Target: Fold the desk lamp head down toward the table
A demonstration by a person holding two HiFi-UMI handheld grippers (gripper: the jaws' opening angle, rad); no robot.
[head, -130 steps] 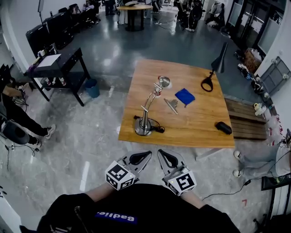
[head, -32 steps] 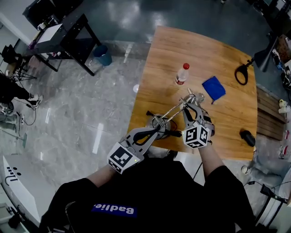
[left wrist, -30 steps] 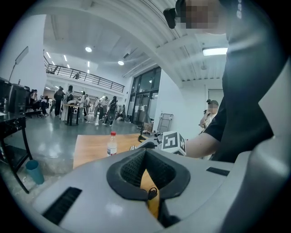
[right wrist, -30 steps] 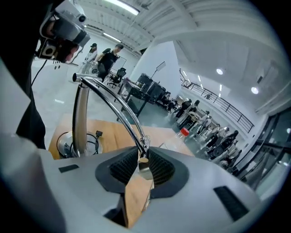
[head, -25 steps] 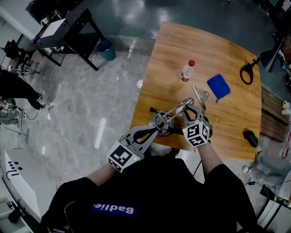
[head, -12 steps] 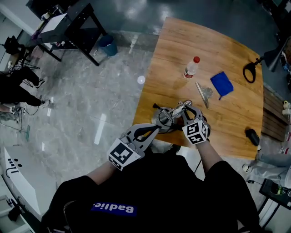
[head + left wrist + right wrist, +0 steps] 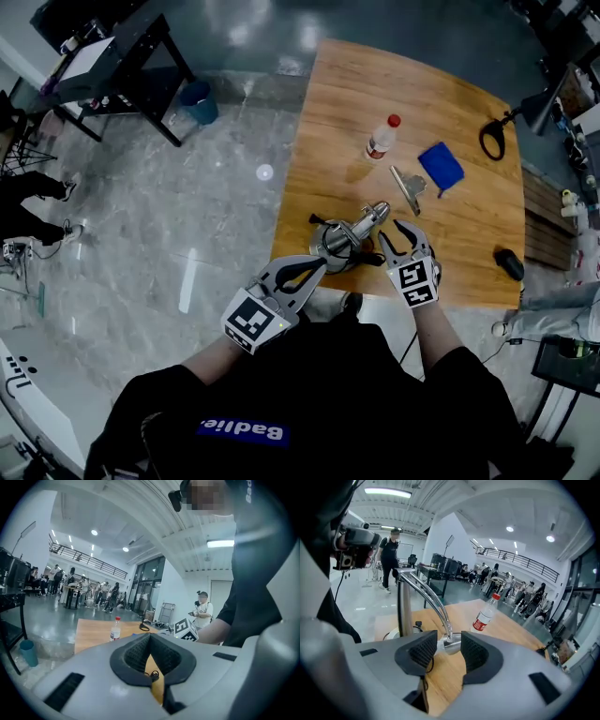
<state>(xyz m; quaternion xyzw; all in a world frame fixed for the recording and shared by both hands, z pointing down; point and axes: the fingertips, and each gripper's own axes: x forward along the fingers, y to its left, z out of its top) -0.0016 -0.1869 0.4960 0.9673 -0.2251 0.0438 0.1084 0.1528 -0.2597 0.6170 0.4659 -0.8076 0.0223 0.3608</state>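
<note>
The right claw [image 7: 401, 236] is seen open, its jaws just now spread wide with nothing pressed between them. The chrome desk lamp head [image 7: 371, 218] is found folded low over the wooden table [image 7: 469, 234], just ahead of its tips. The left claw [image 7: 309, 269] is held closed and empty, with the lamp base [image 7: 330, 255] just beyond it.

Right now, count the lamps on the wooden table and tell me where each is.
2. The silver desk lamp lies folded down at the near edge; a black lamp stands at the far right corner. None seems hidden.
</note>
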